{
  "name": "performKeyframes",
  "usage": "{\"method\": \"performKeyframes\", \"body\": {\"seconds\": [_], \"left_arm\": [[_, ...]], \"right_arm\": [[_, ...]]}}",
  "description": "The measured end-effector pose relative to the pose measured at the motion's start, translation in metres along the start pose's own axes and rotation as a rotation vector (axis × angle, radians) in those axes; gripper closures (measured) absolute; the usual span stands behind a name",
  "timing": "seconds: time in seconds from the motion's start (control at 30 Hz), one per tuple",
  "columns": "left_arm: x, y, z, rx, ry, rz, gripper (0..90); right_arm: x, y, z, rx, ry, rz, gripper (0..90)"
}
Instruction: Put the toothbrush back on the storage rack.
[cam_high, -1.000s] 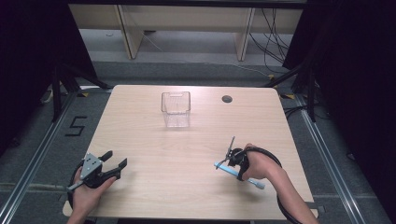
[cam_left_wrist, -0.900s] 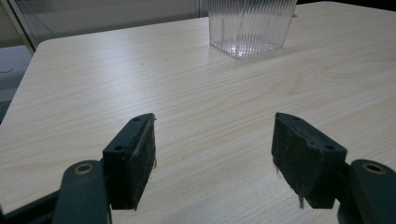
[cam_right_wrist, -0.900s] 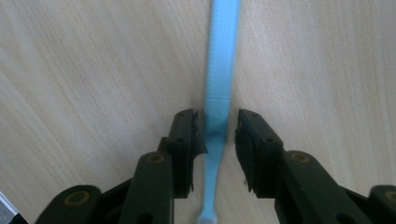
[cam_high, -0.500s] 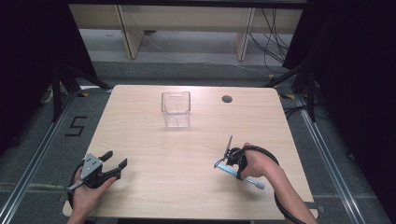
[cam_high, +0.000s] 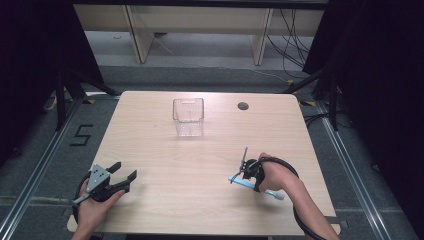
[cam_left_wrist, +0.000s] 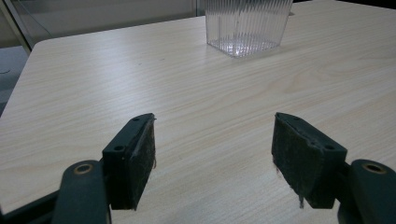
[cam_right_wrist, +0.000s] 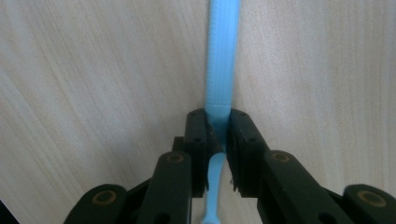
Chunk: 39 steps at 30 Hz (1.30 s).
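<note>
A light blue toothbrush lies flat on the wooden table at the front right. My right gripper points down onto it. In the right gripper view its jaws have just been closing, and the pads now press on both sides of the ribbed blue handle, so my right gripper is shut on it. My left gripper rests at the front left, held in a hand, with its jaws wide apart and nothing between them.
A clear ribbed plastic container stands upright at the back middle of the table, straight ahead in the left gripper view. A round cable hole sits to its right. Dark floor and rails surround the table.
The right gripper's jaws have drawn in around the blue toothbrush. Both hands have kept their places, and the left gripper looks the same.
</note>
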<state>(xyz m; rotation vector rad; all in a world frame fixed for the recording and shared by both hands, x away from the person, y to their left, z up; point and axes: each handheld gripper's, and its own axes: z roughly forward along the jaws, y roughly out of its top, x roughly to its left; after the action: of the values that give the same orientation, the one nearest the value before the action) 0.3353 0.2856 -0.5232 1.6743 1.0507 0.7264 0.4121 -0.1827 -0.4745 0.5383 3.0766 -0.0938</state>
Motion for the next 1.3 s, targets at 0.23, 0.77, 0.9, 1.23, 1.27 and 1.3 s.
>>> {"method": "performKeyframes", "body": {"seconds": [0.23, 0.77, 0.9, 1.23, 1.27, 1.3], "left_arm": [[-0.006, 0.012, -0.003, -0.032, -0.068, 0.03, 30.3], [-0.067, 0.047, 0.019, 0.065, -0.499, 0.246, 35.0], [-0.08, 0.053, 0.028, 0.079, -0.567, 0.284, 34.6], [-0.112, 0.062, 0.049, 0.086, -0.662, 0.37, 39.6], [-0.118, 0.063, 0.054, 0.086, -0.686, 0.383, 40.3], [-0.12, 0.064, 0.057, 0.092, -0.695, 0.39, 40.8]], "right_arm": [[0.006, 0.002, -0.007, -0.034, 0.006, -0.015, 79.0], [0.035, 0.037, -0.034, -0.08, -0.027, -0.186, 79.1], [0.04, 0.045, -0.041, -0.081, -0.031, -0.206, 79.1], [0.049, 0.066, -0.051, -0.091, -0.037, -0.278, 79.1], [0.05, 0.07, -0.051, -0.104, -0.038, -0.308, 79.1], [0.051, 0.072, -0.051, -0.108, -0.04, -0.321, 79.1]]}}
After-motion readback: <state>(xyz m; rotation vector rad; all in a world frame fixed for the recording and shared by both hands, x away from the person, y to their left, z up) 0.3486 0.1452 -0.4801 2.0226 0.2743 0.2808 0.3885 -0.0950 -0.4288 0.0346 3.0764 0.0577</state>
